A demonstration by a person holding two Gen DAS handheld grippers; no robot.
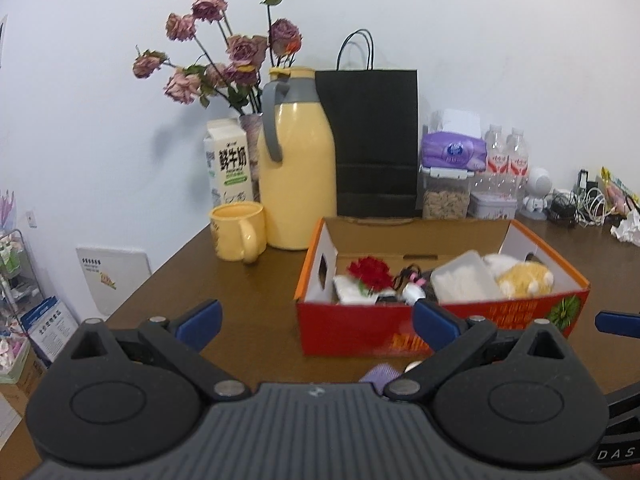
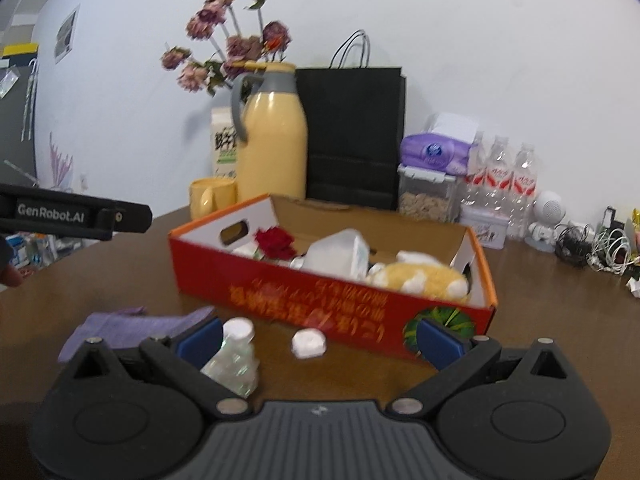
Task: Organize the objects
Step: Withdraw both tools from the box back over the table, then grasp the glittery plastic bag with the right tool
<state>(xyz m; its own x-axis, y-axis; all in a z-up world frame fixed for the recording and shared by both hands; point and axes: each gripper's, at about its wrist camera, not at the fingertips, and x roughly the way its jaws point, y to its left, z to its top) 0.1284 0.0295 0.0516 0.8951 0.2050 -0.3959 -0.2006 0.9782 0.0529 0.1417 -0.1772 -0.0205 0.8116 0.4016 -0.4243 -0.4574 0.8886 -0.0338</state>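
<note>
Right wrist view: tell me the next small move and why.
Probably ease the right gripper forward and left so its open jaws straddle the small clear bottle, then close. The bottle stands on the table outside the red box, just inside the left jaw, while the box already holds other items.

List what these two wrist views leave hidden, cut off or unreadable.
- Small bottle: right wrist view, lower part hidden behind the right gripper; contents unclear.
- Purple cloth: left wrist view, mostly hidden behind the left gripper.
- Red box: its lettering is blurred in both views.
- Box contents under the white tray: covered.
- Cables: right wrist view, too small to sort.
</note>
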